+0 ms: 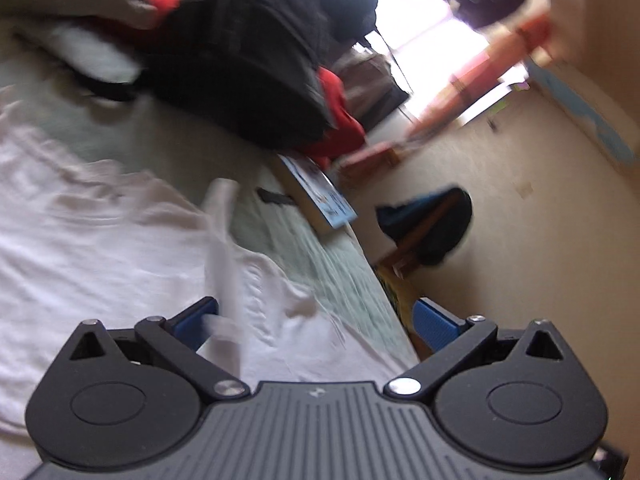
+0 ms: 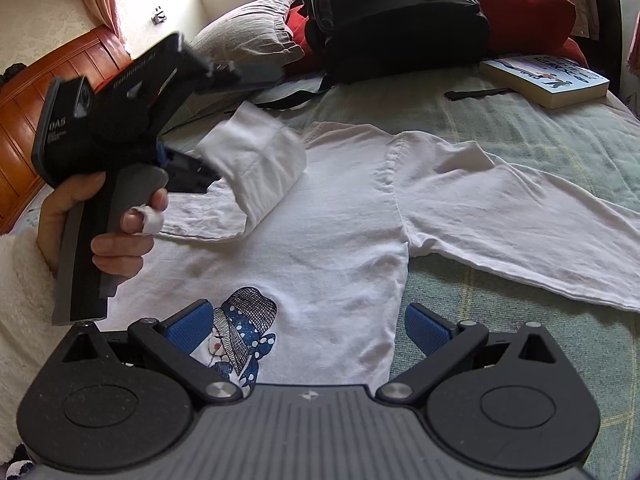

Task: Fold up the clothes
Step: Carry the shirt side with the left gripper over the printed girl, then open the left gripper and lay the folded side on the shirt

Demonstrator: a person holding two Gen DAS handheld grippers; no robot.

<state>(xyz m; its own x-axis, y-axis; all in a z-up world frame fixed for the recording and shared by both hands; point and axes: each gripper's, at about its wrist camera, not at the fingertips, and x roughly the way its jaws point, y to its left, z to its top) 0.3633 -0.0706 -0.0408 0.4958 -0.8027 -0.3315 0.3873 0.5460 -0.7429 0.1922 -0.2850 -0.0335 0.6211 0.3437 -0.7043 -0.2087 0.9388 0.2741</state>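
While the right gripper (image 2: 304, 326) hangs with its jaws spread wide and empty above the lower part of the white shirt (image 2: 340, 216), the left gripper (image 2: 188, 168), held in a hand (image 2: 108, 224) at the left of the right wrist view, seems to carry the cuff of one sleeve (image 2: 256, 160). From its own camera the left gripper (image 1: 316, 318) shows its jaws wide apart, with a blurred strip of white cloth against the left pad; whether that cloth is pinched I cannot tell.

The shirt lies front up on the bed (image 2: 540, 136), its long axis running from the near hem to the collar at the far side. A printed figure in a blue hat (image 2: 244, 328) sits near the hem, just beyond the right jaws. One sleeve is lifted and doubled back over the chest at the left; the other sleeve (image 2: 528, 224) stretches out flat to the right.

Farther off, a black backpack (image 2: 392, 12) stands beside a pillow (image 2: 252, 28) and a red cushion (image 2: 516, 8), with a book (image 2: 548, 80) at the far right.
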